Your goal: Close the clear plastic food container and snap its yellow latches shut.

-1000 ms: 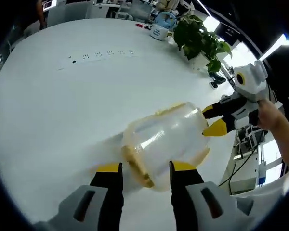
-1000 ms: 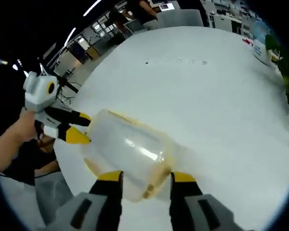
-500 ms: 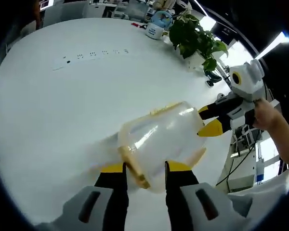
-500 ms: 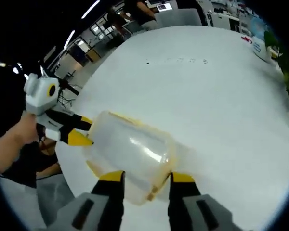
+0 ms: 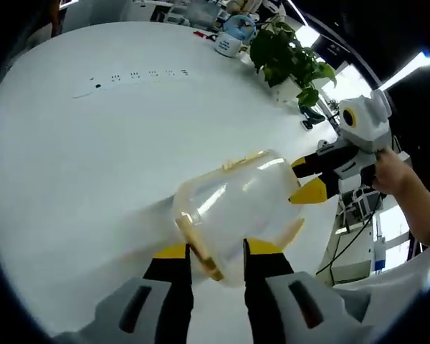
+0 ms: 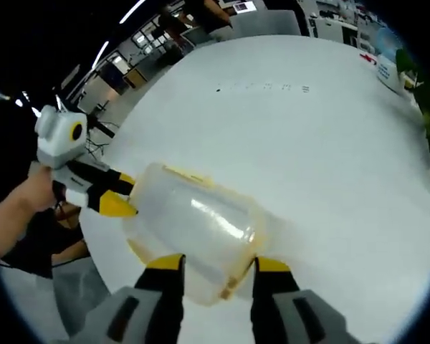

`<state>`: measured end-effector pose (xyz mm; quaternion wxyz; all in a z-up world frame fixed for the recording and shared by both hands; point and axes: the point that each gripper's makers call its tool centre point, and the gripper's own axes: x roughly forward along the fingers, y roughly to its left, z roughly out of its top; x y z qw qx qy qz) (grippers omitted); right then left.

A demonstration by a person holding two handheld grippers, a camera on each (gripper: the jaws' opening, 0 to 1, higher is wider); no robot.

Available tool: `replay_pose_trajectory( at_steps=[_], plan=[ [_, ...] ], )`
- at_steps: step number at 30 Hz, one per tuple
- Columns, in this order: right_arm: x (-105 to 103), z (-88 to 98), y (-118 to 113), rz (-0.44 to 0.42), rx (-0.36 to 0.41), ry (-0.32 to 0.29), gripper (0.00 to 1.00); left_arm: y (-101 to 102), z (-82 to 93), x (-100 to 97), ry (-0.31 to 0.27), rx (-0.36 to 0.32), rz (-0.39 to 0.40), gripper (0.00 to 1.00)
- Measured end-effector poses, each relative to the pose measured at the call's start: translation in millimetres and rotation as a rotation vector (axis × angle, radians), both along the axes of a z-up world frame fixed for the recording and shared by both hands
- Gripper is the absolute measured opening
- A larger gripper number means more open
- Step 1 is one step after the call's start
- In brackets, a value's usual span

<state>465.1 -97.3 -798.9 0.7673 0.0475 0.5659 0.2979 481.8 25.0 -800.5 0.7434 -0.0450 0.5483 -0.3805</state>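
The clear plastic container [image 5: 233,208] with its lid on lies on its side, held between both grippers just above the white table [image 5: 93,143]. My left gripper [image 5: 216,252] is shut on its near end, where a yellow latch [image 5: 199,247] sits between the jaws. The right gripper [image 5: 309,179] meets the far end with its yellow tips against the plastic. In the right gripper view the container [image 6: 193,226] runs away from my right gripper [image 6: 218,264], whose jaws press its near end by a yellow latch [image 6: 233,281]. The left gripper [image 6: 113,199] holds the far end.
A potted plant [image 5: 290,54] and a blue-and-white cup [image 5: 226,44] stand at the table's far edge. A row of small sockets [image 5: 136,74] is set in the tabletop. A person's hand [image 5: 398,179] holds the right gripper. The table edge runs close beside the container.
My left gripper's jaws have drawn closer together on the container's end. The right gripper's jaws and the container have hardly moved.
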Motion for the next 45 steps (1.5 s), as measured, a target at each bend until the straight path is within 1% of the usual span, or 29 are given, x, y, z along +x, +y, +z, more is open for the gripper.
replay_pose_trajectory(
  at_steps=[4, 6, 7, 9, 11, 12, 13, 15, 16, 19, 21, 22, 23, 24, 26, 27, 30, 31, 33, 37, 40, 45],
  plan=[
    [0.3, -0.1, 0.5, -0.01, -0.004, 0.007, 0.37, 0.4, 1.2, -0.3, -0.006, -0.005, -0.009, 0.25],
    [0.0, -0.5, 1.2, -0.005, 0.001, -0.001, 0.38, 0.0, 1.8, 0.2, -0.002, -0.006, -0.006, 0.26],
    [0.0, -0.5, 1.2, -0.004, 0.001, -0.004, 0.39, 0.7, 2.9, 0.7, -0.014, -0.005, -0.016, 0.27],
    [1.1, -1.4, 1.5, 0.0, 0.006, -0.009, 0.4, 1.5, 2.5, 1.2, 0.003, -0.007, 0.004, 0.28],
    [1.1, -1.5, 1.9, -0.001, 0.01, -0.003, 0.41, 2.6, 2.6, 1.8, 0.004, -0.014, 0.006, 0.28],
    [-0.8, -1.5, 3.0, 0.019, 0.012, 0.0, 0.42, 1.8, 2.0, 2.6, 0.011, -0.018, 0.012, 0.29],
    [-0.6, -1.5, 3.2, 0.008, 0.014, 0.004, 0.42, 2.3, 2.5, 2.5, 0.014, -0.019, 0.013, 0.29],
    [-1.5, -1.3, 3.2, 0.032, 0.002, 0.001, 0.43, 3.0, 2.6, 3.8, 0.003, -0.008, 0.005, 0.32],
    [-2.1, 0.0, 3.6, 0.039, -0.005, -0.004, 0.42, 4.2, 2.5, 5.8, -0.021, 0.005, -0.01, 0.34],
    [-1.1, 1.6, 1.8, 0.071, -0.021, -0.012, 0.41, 4.1, 4.6, 4.8, -0.019, -0.005, -0.015, 0.37],
    [-0.2, 4.4, -0.3, 0.08, -0.035, -0.012, 0.42, 4.7, 6.2, 5.6, -0.021, -0.002, -0.013, 0.37],
    [1.0, 6.5, 0.1, 0.091, -0.035, -0.022, 0.41, 6.7, 6.3, 6.9, -0.029, 0.008, -0.021, 0.37],
    [-0.2, 8.3, 1.2, 0.114, -0.032, -0.017, 0.41, 8.1, 7.2, 8.3, -0.041, 0.018, -0.029, 0.37],
    [-0.7, 8.9, 0.7, 0.132, -0.046, -0.021, 0.41, 8.4, 8.6, 8.6, -0.047, 0.022, -0.037, 0.38],
    [-0.9, 8.3, -0.7, 0.137, -0.061, -0.019, 0.42, 8.2, 10.8, 8.6, -0.056, 0.026, -0.052, 0.38],
    [-3.0, 6.8, -2.6, 0.149, -0.077, -0.01, 0.42, 7.0, 12.7, 7.8, -0.067, 0.028, -0.075, 0.38],
    [-4.8, 6.0, -1.6, 0.169, -0.075, -0.008, 0.41, 6.7, 16.1, 8.3, -0.111, 0.071, -0.14, 0.39],
    [-4.9, 5.8, -1.8, 0.173, -0.078, -0.01, 0.41, 6.8, 16.6, 8.2, -0.116, 0.076, -0.148, 0.39],
    [-5.7, 5.6, -2.8, 0.203, -0.1, -0.018, 0.4, 5.5, 18.4, 8.1, -0.138, 0.095, -0.189, 0.4],
    [-5.8, 8.1, -1.9, 0.224, -0.106, -0.021, 0.4, 4.3, 19.5, 6.8, -0.157, 0.112, -0.23, 0.4],
    [-4.7, 9.0, -4.7, 0.256, -0.129, -0.03, 0.39, 4.7, 18.5, 5.1, -0.16, 0.126, -0.263, 0.4],
    [-4.2, 12.5, -6.0, 0.325, -0.151, -0.049, 0.38, 3.4, 20.3, 2.8, -0.196, 0.143, -0.334, 0.41]
  ],
)
